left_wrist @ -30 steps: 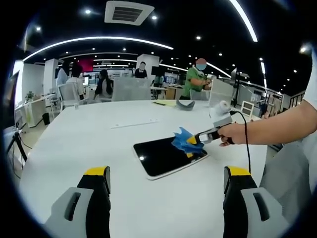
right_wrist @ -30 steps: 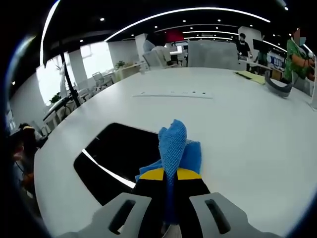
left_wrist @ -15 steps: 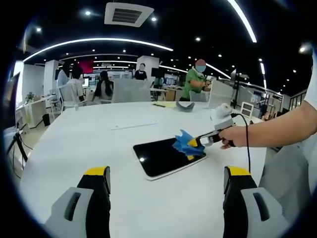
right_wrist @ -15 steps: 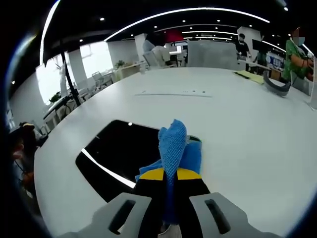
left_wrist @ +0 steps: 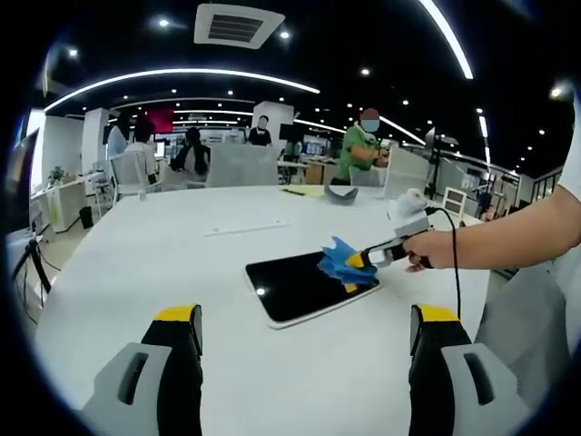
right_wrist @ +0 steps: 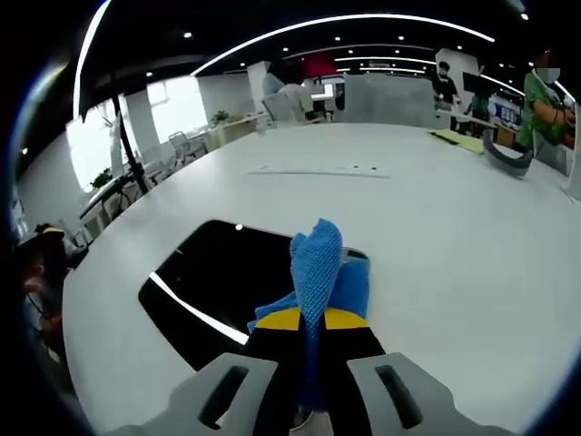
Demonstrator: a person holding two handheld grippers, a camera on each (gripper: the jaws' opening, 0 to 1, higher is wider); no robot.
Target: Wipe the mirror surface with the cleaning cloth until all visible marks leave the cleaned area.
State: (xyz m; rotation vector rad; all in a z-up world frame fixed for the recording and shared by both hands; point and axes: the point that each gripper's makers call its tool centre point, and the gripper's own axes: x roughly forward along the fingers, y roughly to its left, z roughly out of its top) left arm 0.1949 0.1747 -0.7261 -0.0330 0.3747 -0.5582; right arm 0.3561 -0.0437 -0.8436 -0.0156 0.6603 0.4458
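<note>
A dark rectangular mirror (left_wrist: 295, 286) lies flat on the white table (left_wrist: 182, 254); in the right gripper view the mirror (right_wrist: 218, 282) reflects a ceiling light strip. My right gripper (right_wrist: 313, 322) is shut on a blue cleaning cloth (right_wrist: 320, 268), which rests on the mirror's near right edge. In the left gripper view a person's hand holds that right gripper (left_wrist: 363, 260) with the cloth (left_wrist: 339, 262) pressed on the mirror's right end. My left gripper (left_wrist: 304, 318) is open, hovering above the table in front of the mirror, holding nothing.
A thin white strip (right_wrist: 318, 173) lies on the table beyond the mirror. A grey curved object (right_wrist: 508, 162) and yellow paper (right_wrist: 458, 138) sit at the far edge. Several people and office chairs stand behind the table. A black tripod (right_wrist: 127, 154) stands off to the left.
The right gripper with the cloth shifted slightly along the mirror's right end; the mirror's far corner now shows a light glint. The left gripper has stayed put.
</note>
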